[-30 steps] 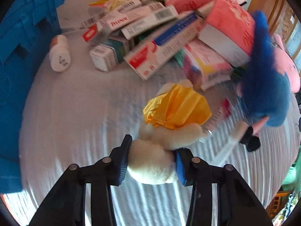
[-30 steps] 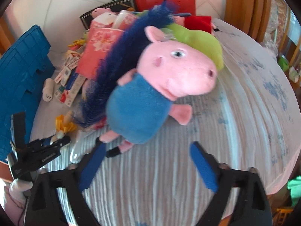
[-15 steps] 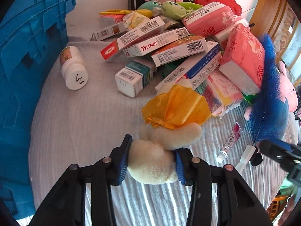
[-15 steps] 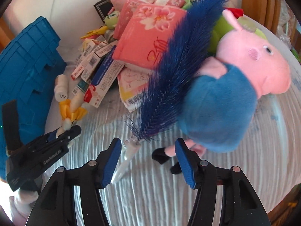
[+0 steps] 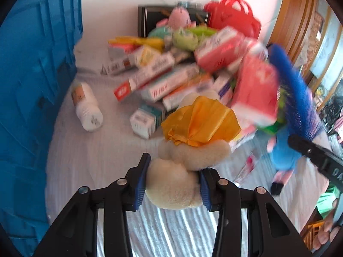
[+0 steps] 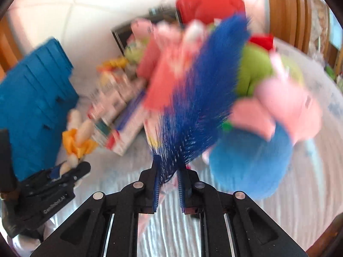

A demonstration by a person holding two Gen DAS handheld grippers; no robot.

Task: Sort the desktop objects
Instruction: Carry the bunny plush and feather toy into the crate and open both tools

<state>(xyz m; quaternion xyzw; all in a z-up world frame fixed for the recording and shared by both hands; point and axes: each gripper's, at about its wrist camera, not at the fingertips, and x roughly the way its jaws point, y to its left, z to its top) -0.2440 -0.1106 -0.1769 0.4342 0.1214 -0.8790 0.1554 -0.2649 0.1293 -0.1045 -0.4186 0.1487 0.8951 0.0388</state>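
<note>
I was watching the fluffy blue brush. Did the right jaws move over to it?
Yes. The right gripper slid left, away from the pig plush, and its jaws have just been closing on the blue brush.

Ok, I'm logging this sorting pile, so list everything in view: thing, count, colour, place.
plush toy with yellow bow: one, cream, clamped in the left gripper
feather duster: one, blue, base between the right gripper's pads
pig plush: one, pink with blue body, right of the duster
green plush: one, behind the pig
tissue packs: at least two, pink, atop the pile
medicine boxes: several, mostly white, mid pile
pill bottle: one, white, lying beside the crate
crate: one, blue, left
red bag: one, far back
tablecloth: white, ribbed
left gripper: shut on the plush
right gripper: just closed on the duster
</note>
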